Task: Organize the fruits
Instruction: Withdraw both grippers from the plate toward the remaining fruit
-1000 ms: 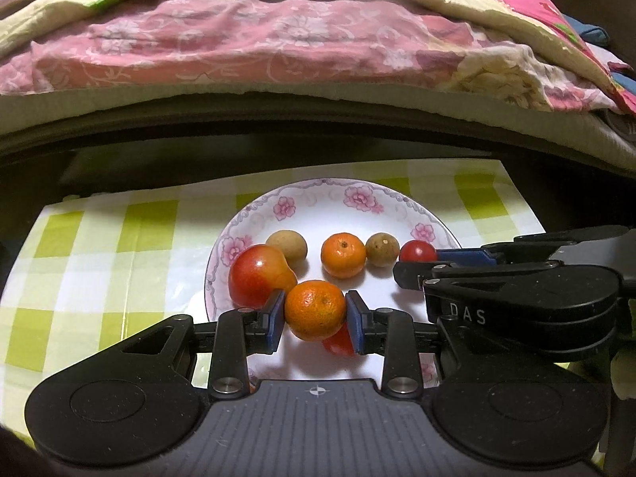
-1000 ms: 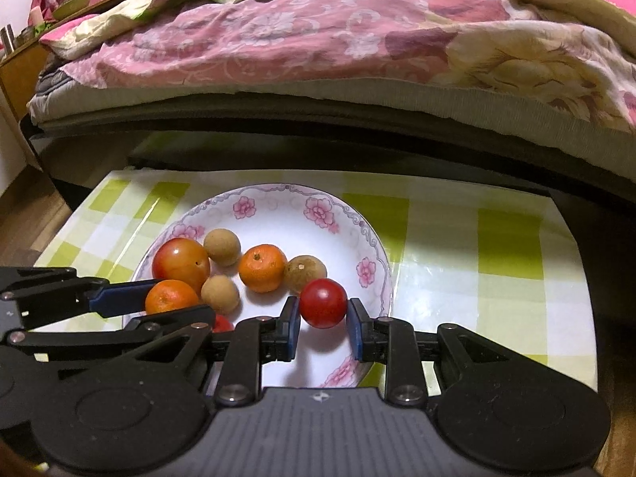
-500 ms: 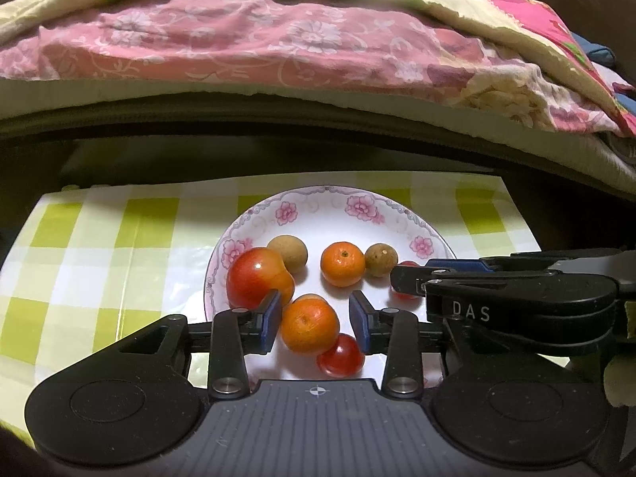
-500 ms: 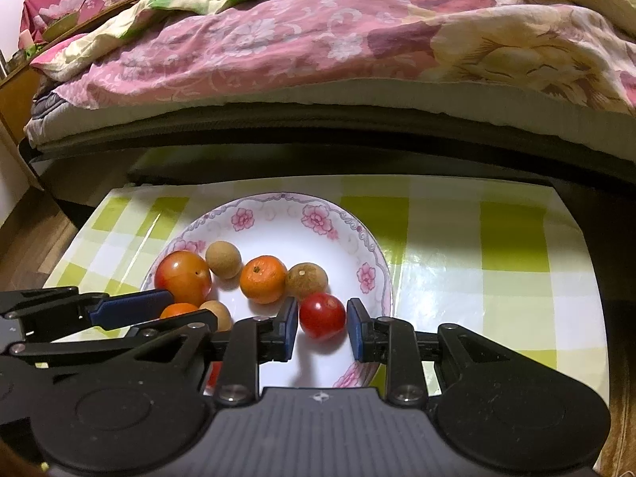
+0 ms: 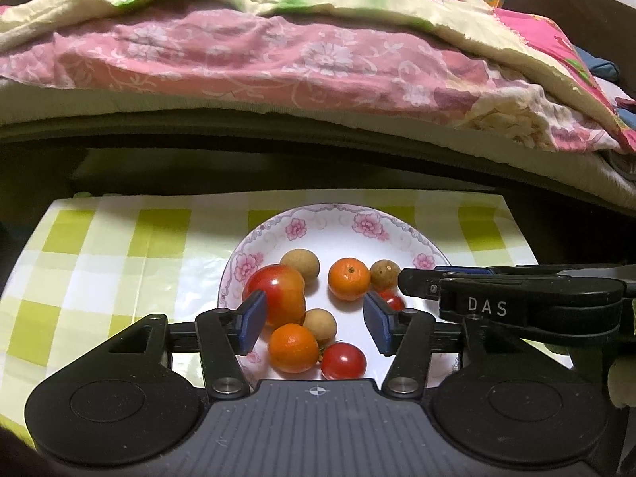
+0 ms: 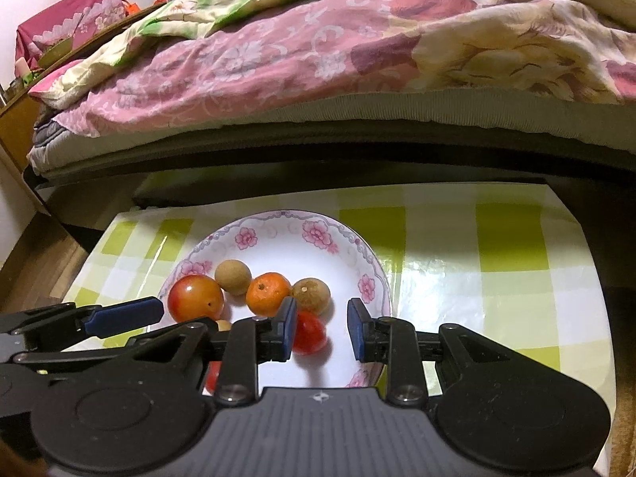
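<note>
The fruits all lie in the plate (image 5: 431, 253), which sits toward the middle of the checked cloth (image 5: 119, 262), nearer its far edge than my hands. Along the plate's far half run a longan (image 5: 300, 264), a tangerine (image 5: 349, 279) and a second brown longan (image 5: 384, 274), with the apple (image 5: 278, 298) against the left rim; nearer me a second tangerine (image 5: 293, 348), a pale longan (image 5: 320, 324) and a cherry tomato (image 5: 343, 359) huddle touching one another by the near rim. I judge they are gathered here because the plate is where I am collecting them. My left gripper (image 5: 316, 324) hangs over that near cluster with its jaws opening; the tangerine sits low between them, clear of both pads, so it is let go and rests on the plate. The left pad stands in front of the apple, and I cannot tell whether it touches it. My right gripper (image 6: 322, 328) is over the plate's right side, jaws apart by a modest gap. A second tomato (image 6: 312, 332) lies on the plate just beside the left pad, perhaps brushing it, with plain white plate between it and the right pad, so nothing is gripped. In the left view the right gripper crosses the plate's right rim, hiding most of that tomato.
</note>
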{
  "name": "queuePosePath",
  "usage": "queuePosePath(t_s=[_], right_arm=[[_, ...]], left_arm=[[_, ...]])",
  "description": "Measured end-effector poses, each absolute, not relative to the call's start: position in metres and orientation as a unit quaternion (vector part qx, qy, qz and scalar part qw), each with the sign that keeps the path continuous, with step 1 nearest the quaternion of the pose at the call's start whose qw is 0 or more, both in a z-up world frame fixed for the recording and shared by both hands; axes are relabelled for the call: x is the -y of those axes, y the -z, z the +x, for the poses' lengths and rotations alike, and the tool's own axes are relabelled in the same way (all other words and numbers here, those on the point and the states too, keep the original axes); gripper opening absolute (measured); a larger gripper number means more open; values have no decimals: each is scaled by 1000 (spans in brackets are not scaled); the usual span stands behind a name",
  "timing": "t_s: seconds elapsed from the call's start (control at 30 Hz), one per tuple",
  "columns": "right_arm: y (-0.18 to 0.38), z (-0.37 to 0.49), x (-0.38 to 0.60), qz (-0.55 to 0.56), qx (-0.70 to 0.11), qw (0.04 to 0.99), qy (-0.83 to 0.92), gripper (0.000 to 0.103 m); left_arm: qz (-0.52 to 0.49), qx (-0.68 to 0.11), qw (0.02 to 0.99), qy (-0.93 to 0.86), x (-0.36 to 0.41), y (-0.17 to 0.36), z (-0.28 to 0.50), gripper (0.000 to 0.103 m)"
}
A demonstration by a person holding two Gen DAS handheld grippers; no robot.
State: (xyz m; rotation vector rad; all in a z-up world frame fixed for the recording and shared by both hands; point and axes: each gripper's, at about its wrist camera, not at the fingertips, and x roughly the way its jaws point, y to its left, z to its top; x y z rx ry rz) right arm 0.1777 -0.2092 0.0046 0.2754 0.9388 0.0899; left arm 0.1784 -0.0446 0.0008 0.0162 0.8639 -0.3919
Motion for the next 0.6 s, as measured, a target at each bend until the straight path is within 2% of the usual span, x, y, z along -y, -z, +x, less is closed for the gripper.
queuePosePath(t_s=[0.27, 0.6], right_arm=[[-12, 171, 209, 127, -446, 885, -44, 34], [-25, 143, 195, 102, -446, 887, -60, 36]], left_arm=[[23, -413, 892, 185, 43, -9, 170, 69], [60, -420, 888, 176, 31, -15, 147, 71]])
